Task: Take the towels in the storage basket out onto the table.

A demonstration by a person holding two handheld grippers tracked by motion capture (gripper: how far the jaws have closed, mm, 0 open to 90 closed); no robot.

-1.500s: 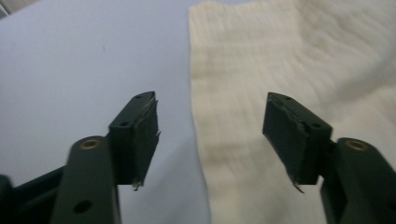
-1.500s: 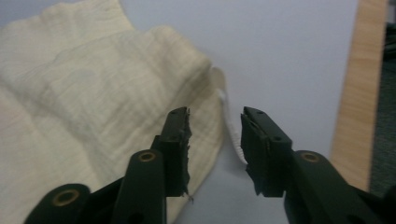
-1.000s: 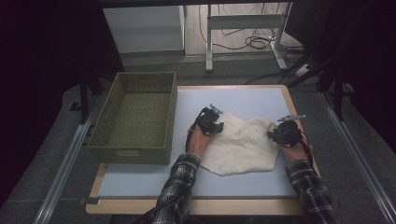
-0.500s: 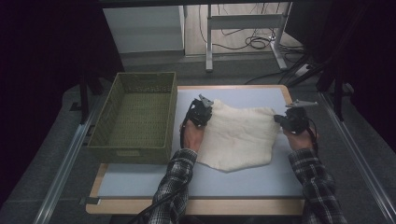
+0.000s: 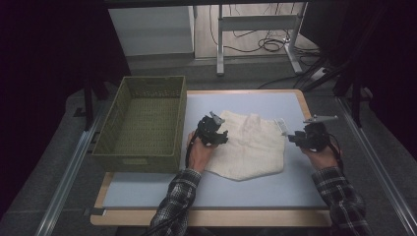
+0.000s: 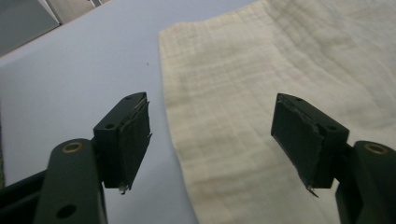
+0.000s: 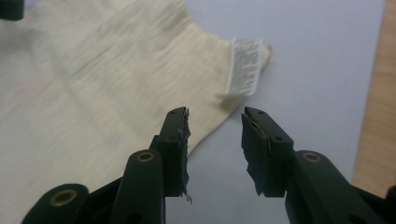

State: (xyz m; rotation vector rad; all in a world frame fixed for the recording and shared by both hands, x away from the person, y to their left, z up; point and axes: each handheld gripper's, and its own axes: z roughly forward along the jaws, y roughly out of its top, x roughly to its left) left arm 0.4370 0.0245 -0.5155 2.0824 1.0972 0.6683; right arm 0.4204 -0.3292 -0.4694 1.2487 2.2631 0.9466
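Landmark: the cream cloth (image 5: 248,145), lying flat and spread out on the light blue tabletop (image 5: 147,189), roughly centre.

Left of the cloth: green woven basket (image 5: 140,125), standing on the tabletop's left edge, just beside the cloth but not touching it.

Left gripper (image 5: 212,132) sits over the cloth's left edge, held in the person's left hand (image 5: 199,153). In the left gripper view (image 6: 212,135) the jaws stand spread wide, having just been opening; nothing pinched. The cloth's left hem runs below and between them, bare tabletop under the left-hand jaw, fabric under the other.

The cloth itself shows light creases and a white care label (image 7: 245,65) at its right corner.

Right gripper (image 5: 307,137) is just off the cloth's right edge, near that label corner, in the person's right hand (image 5: 322,156). In the right gripper view (image 7: 215,140) the jaws are partly apart, having just been opening, with nothing between the pads; the cloth's edge lies below the left-hand jaw, tabletop under the other.
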